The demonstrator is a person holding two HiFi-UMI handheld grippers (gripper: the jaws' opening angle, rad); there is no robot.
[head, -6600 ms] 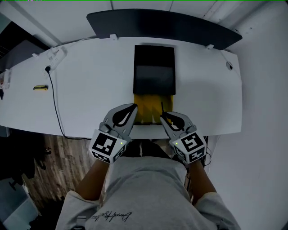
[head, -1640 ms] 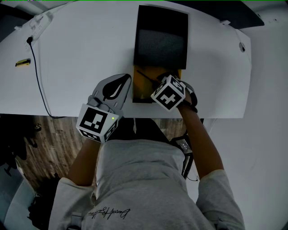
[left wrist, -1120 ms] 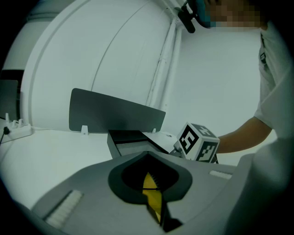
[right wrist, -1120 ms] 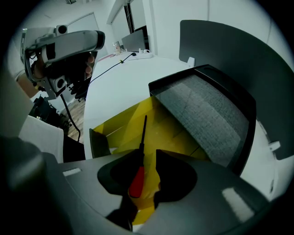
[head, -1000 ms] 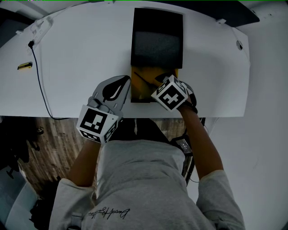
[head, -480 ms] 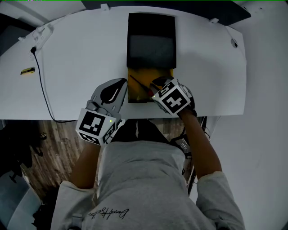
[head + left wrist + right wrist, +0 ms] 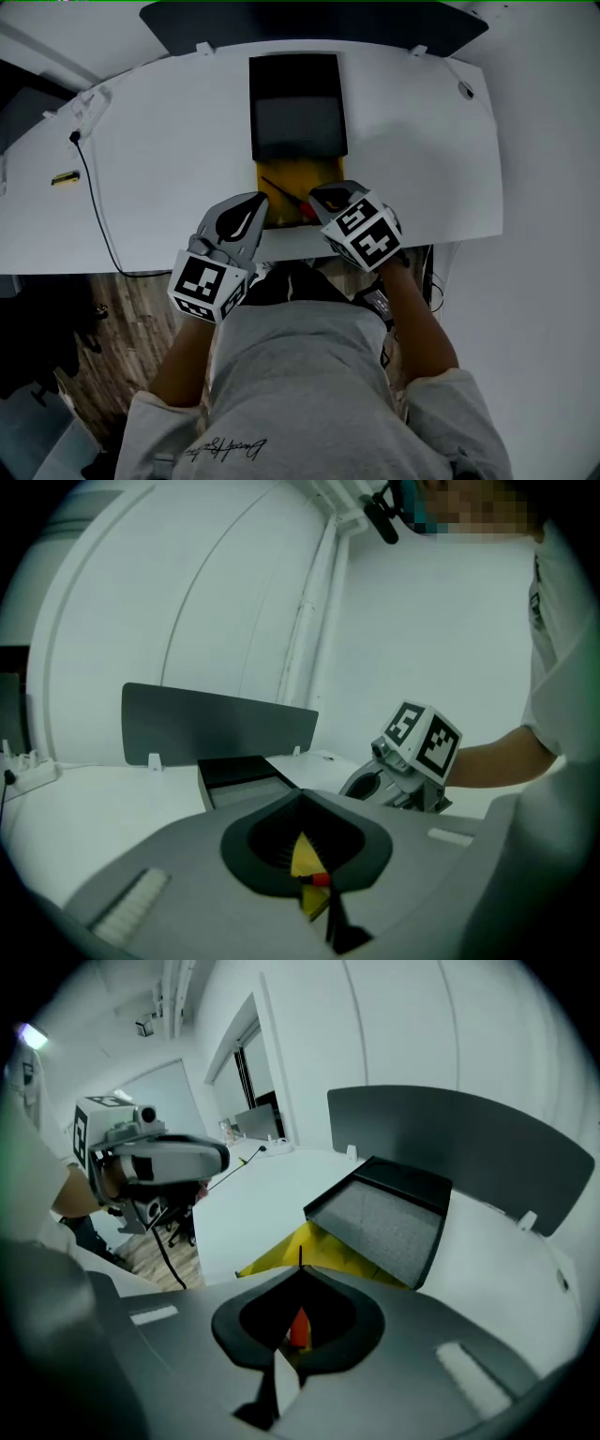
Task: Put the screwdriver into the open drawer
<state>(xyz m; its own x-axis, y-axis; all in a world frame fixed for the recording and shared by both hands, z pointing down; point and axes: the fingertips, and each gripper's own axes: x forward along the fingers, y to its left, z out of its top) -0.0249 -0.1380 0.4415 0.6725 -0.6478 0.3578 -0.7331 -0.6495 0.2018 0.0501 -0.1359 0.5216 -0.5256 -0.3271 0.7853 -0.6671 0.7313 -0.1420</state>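
Right gripper [image 7: 300,1271]: fingers just closed tight together, nothing between them, over the near end of the yellow drawer [image 7: 314,173]; left gripper [image 7: 300,797]: fingers together, empty, just left of the drawer; screwdriver [image 7: 281,190]: lying slantwise inside the open drawer, red handle toward the right gripper; drawer projects from dark box [image 7: 297,108] on white surface [image 7: 159,159].

screwdriver [image 7: 281,191]: handle mostly hidden by right claw [image 7: 323,197] | yellow item [image 7: 64,178]: too small

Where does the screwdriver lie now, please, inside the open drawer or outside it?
Inside: the screwdriver lies slantwise on the yellow floor of the drawer.
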